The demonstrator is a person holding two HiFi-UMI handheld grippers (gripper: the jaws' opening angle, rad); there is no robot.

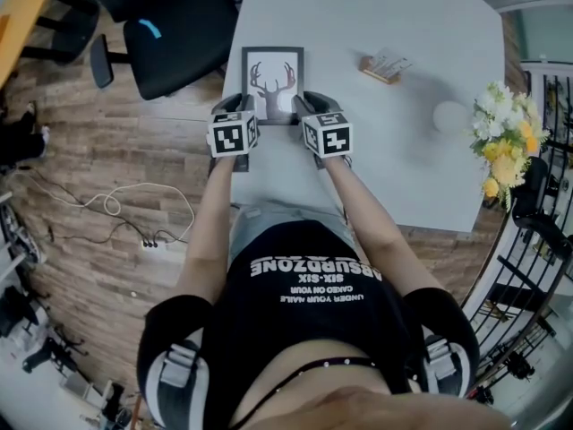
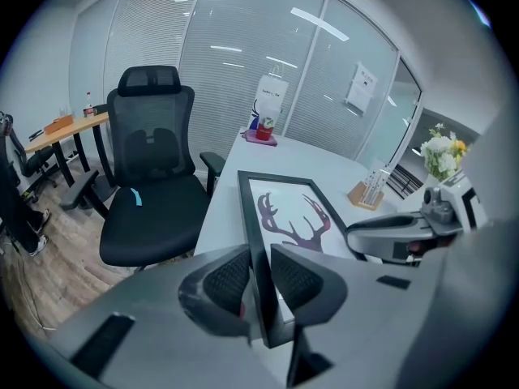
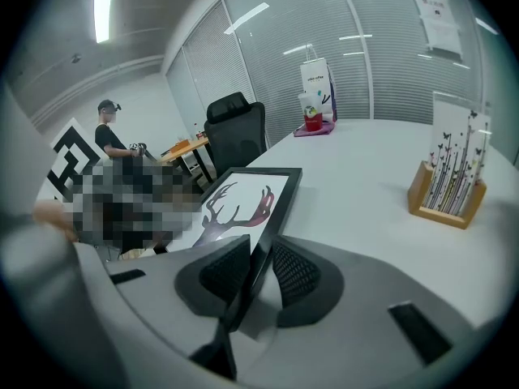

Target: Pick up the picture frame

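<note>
A black picture frame (image 1: pixel 273 79) with a deer-antler print lies on the white table (image 1: pixel 403 25), near its left front edge. My left gripper (image 1: pixel 240 106) holds the frame's left near side. In the left gripper view the frame's (image 2: pixel 288 213) black bar runs between the ribbed pads (image 2: pixel 229 278) of the left gripper (image 2: pixel 259 278), and they press on it. My right gripper (image 1: pixel 309 106) holds the right near side. In the right gripper view the right gripper (image 3: pixel 259 270) is shut on the frame's (image 3: pixel 243 205) right bar.
A black office chair (image 1: pixel 175 25) stands just left of the table. A wooden card holder (image 1: pixel 385 65) sits beyond the frame to the right, with a white ball (image 1: pixel 450 116) and a flower bunch (image 1: pixel 506 137) at the right edge. A paper bag (image 2: pixel 270 112) stands at the far end. Cables (image 1: pixel 134 213) lie on the floor.
</note>
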